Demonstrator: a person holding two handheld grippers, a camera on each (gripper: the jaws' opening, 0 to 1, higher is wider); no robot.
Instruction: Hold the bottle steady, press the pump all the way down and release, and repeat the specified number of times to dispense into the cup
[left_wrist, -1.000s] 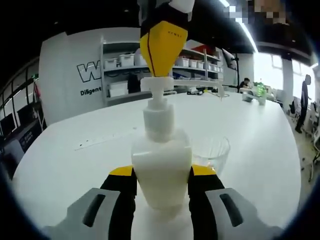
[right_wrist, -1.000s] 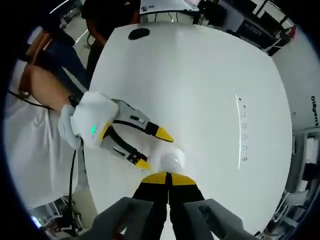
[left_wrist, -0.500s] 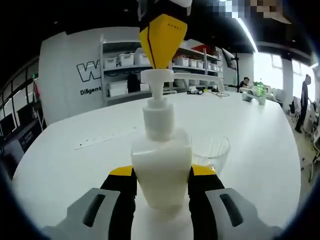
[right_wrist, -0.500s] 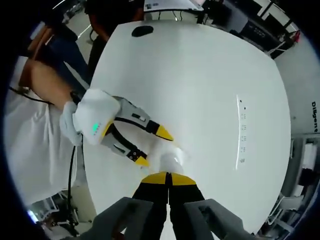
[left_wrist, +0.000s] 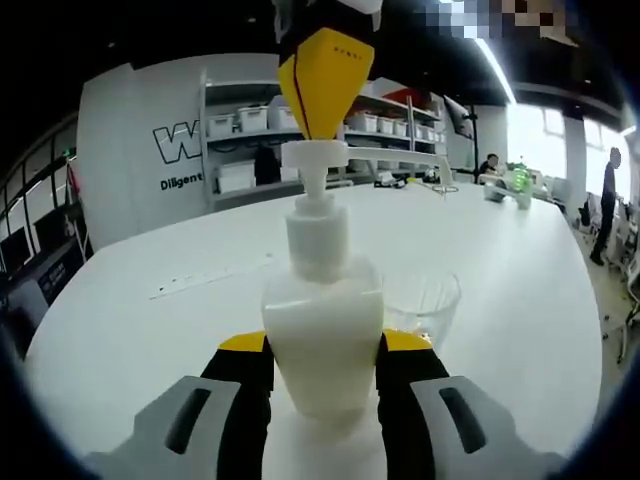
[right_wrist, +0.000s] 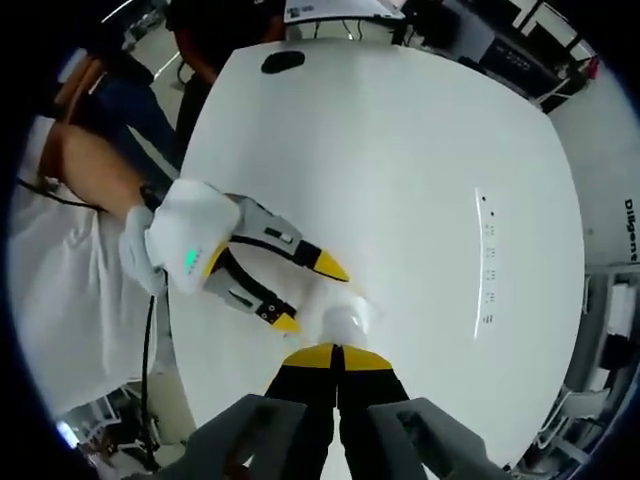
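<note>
Left hand-held gripper (left_wrist: 325, 365) clamps the bottle (left_wrist: 322, 335) on the tabletop (left_wrist: 520, 260) to brace it; right hand-held gripper (left_wrist: 325, 95), jaws together, holding nothing, rests on the pump (left_wrist: 314, 155); cup (left_wrist: 425, 300) waits beside the bottle

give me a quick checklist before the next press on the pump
1. Left gripper clamped on the bottle: ok, a jaw on each side.
2. Bottle upright on the table: ok.
3. Right gripper shut, its tip on the pump head: ok.
4. Pump up, ready for a full stroke: ok, stem extended.
5. Cup beside the bottle: ok; whether the nozzle is over it: cannot tell.
6. Liquid in the cup: cannot tell.
</note>
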